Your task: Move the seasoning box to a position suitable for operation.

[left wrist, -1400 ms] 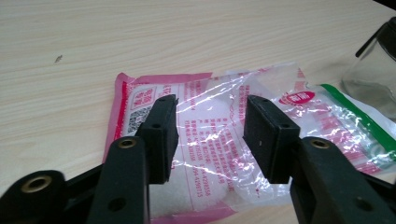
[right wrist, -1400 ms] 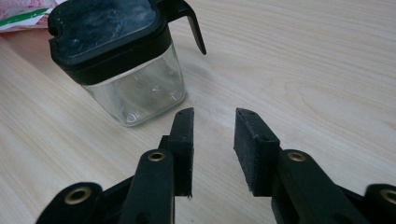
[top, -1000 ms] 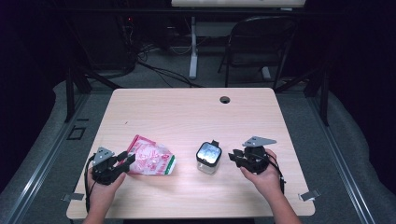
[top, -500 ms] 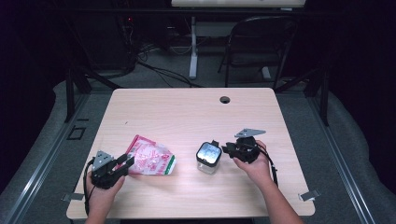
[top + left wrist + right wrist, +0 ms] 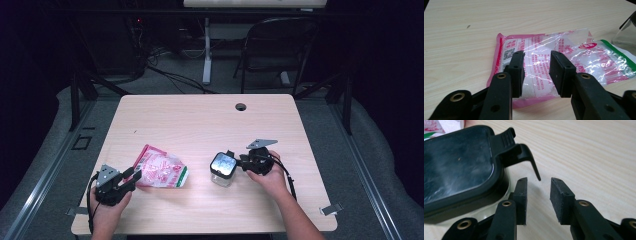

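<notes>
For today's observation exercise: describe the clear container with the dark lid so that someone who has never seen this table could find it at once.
Start at the pale wooden table and look toward its near right part, just ahead of the right gripper. There stands the container, a small clear box with a dark, rounded-square lid and a black latch tab. Its neighbour, the flat pink and clear packet to its left, is soft and crinkled.

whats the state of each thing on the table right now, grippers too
pink and clear bag: lying flat, sealed, pink edge between the left jaws
clear container: upright, black lid on, latch tab sticking out
left gripper: jaws apart over the bag's edge
right gripper: jaws apart, just been opening, nothing between them, beside the container
</notes>
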